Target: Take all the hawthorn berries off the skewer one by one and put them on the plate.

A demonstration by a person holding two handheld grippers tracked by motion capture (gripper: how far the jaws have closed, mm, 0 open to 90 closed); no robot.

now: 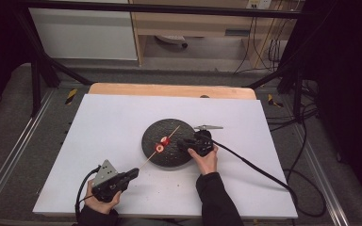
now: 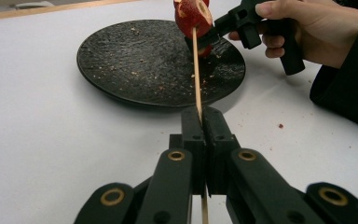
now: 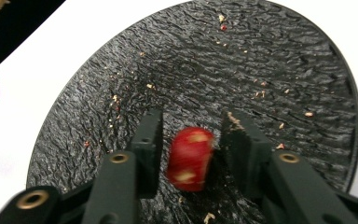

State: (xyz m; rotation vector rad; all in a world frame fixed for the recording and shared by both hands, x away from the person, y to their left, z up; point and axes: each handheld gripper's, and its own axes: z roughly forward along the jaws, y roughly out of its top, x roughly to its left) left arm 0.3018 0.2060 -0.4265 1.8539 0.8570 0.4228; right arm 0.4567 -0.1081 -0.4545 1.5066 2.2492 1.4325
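A thin wooden skewer (image 1: 147,161) runs from my left gripper (image 1: 134,173) up over the black plate (image 1: 158,132). My left gripper (image 2: 201,114) is shut on the skewer (image 2: 196,70), and a red fruit piece (image 2: 193,16) with pale flesh is threaded on it above the plate (image 2: 135,60). My right gripper (image 1: 179,143) is low over the plate's right side. A second red fruit piece (image 3: 189,158) lies on the plate (image 3: 242,60) between the jaws of my right gripper (image 3: 192,116), with a slim gap on each side, so it is open.
The plate sits mid-table on a white board (image 1: 99,141), scattered with fruit crumbs (image 3: 261,91). A wooden table edge (image 1: 169,89) shows behind the board. The right gripper's black cable (image 1: 259,169) trails off to the right across the board.
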